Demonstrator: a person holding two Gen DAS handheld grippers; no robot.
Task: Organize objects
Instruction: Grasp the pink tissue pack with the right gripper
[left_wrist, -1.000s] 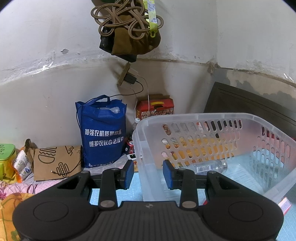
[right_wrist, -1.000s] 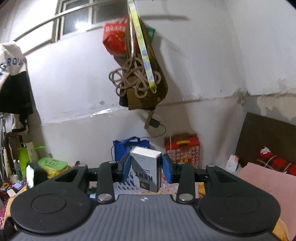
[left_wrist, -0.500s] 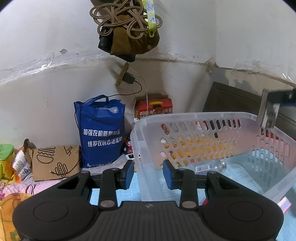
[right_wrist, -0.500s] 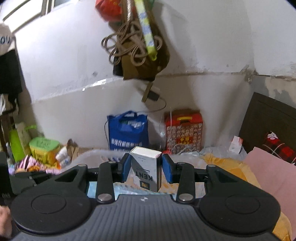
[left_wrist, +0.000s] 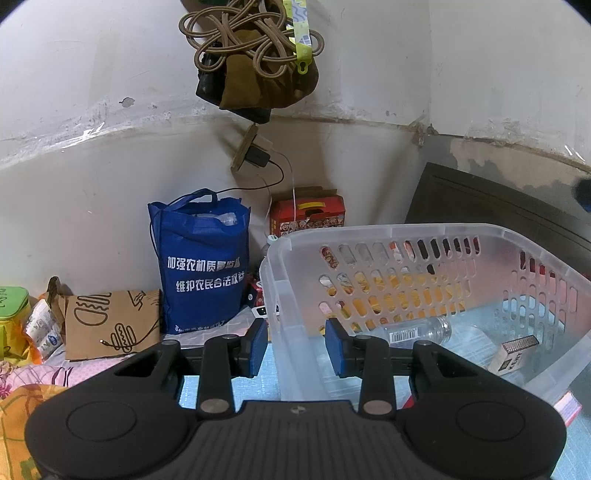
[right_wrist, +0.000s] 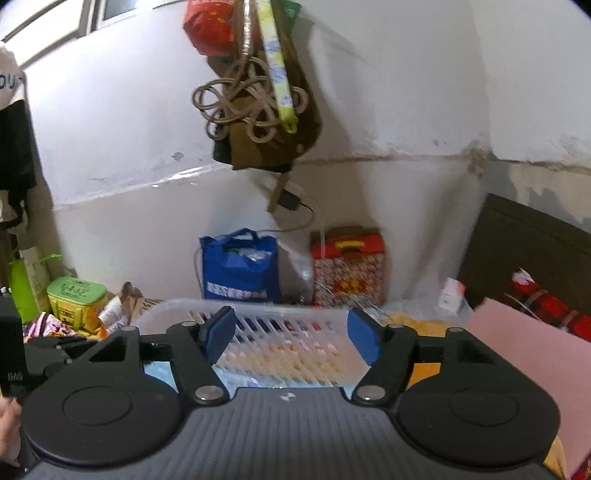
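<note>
Release step in hand: the right claw, over the basket, is opening with nothing between its pads. The pack lies inside, beside a bottle. The left claw grips the basket wall. Next, another loose item must be sought.

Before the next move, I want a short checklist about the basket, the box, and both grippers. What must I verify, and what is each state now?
1. Left gripper grips the basket wall: cannot tell; the wall stands between its pads, contact unclear.
2. Right gripper free of load: ok; jaws opening, nothing between them.
3. Cigarette box inside the basket: ok; it lies on the floor of it.
4. Plastic bottle inside the basket: ok; on its side.
5. Box settled and flat: cannot tell.
6. Next thing to collect is chosen: cannot tell.
</note>
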